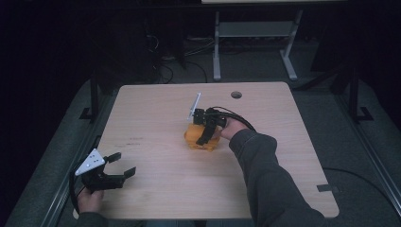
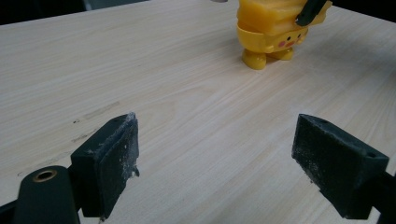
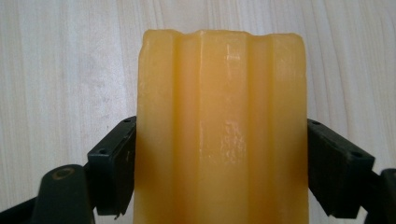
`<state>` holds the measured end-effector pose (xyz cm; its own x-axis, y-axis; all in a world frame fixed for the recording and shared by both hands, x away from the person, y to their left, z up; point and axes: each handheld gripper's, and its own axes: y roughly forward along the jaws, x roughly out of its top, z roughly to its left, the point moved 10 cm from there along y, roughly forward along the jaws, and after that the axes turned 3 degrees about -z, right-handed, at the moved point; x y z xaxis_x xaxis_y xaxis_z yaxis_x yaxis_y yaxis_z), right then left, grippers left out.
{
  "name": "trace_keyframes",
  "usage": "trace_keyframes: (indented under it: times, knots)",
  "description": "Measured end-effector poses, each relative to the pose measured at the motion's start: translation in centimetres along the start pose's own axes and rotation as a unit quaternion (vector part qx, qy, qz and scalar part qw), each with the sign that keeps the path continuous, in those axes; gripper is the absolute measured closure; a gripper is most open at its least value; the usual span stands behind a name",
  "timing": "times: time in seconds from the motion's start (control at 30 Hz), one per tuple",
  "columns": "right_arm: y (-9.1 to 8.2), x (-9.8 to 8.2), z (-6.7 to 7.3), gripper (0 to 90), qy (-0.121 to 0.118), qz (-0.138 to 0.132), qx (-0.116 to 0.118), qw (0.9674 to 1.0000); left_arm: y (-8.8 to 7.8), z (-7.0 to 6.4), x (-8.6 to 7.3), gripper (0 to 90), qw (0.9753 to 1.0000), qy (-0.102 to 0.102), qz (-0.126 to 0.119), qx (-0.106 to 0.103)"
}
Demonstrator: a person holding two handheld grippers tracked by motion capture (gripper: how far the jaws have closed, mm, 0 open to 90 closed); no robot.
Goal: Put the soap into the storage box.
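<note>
A yellow toy figure [image 1: 195, 138] with short feet and pink cheeks stands near the middle of the wooden table [image 1: 151, 109]. My right gripper [image 1: 204, 137] comes down on it from above. In the right gripper view both black jaws press the sides of the toy's ribbed yellow body [image 3: 222, 116], with the right gripper [image 3: 222, 168] shut on it. My left gripper [image 1: 123, 163] rests at the table's front left, open and holding nothing. From the left gripper [image 2: 217, 154] view, the toy [image 2: 266, 35] stands far ahead with a black jaw tip on its top.
A round cable hole [image 1: 236, 94] lies near the table's far edge. Behind the table stands a grey desk frame [image 1: 255, 42] on a dark floor with cables. Faint scuff marks [image 1: 135, 139] mark the wood left of the toy.
</note>
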<state>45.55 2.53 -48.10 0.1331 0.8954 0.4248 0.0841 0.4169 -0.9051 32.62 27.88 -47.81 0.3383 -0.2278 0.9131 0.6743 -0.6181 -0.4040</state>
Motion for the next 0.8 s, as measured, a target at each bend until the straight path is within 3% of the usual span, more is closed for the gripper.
trace_keyframes:
  times: [0.53,0.8]
  knots:
    - [-0.7,-0.1,0.1,18.5,0.015,-0.015,-0.005,0.9998,0.0,0.0,-0.1,14.3,1.0,0.003,0.005,-0.001]
    - [-2.1,-0.3,0.0,18.3,0.023,-0.039,-0.013,0.9989,0.1,-0.1,0.0,14.3,1.0,-0.002,0.001,0.0]
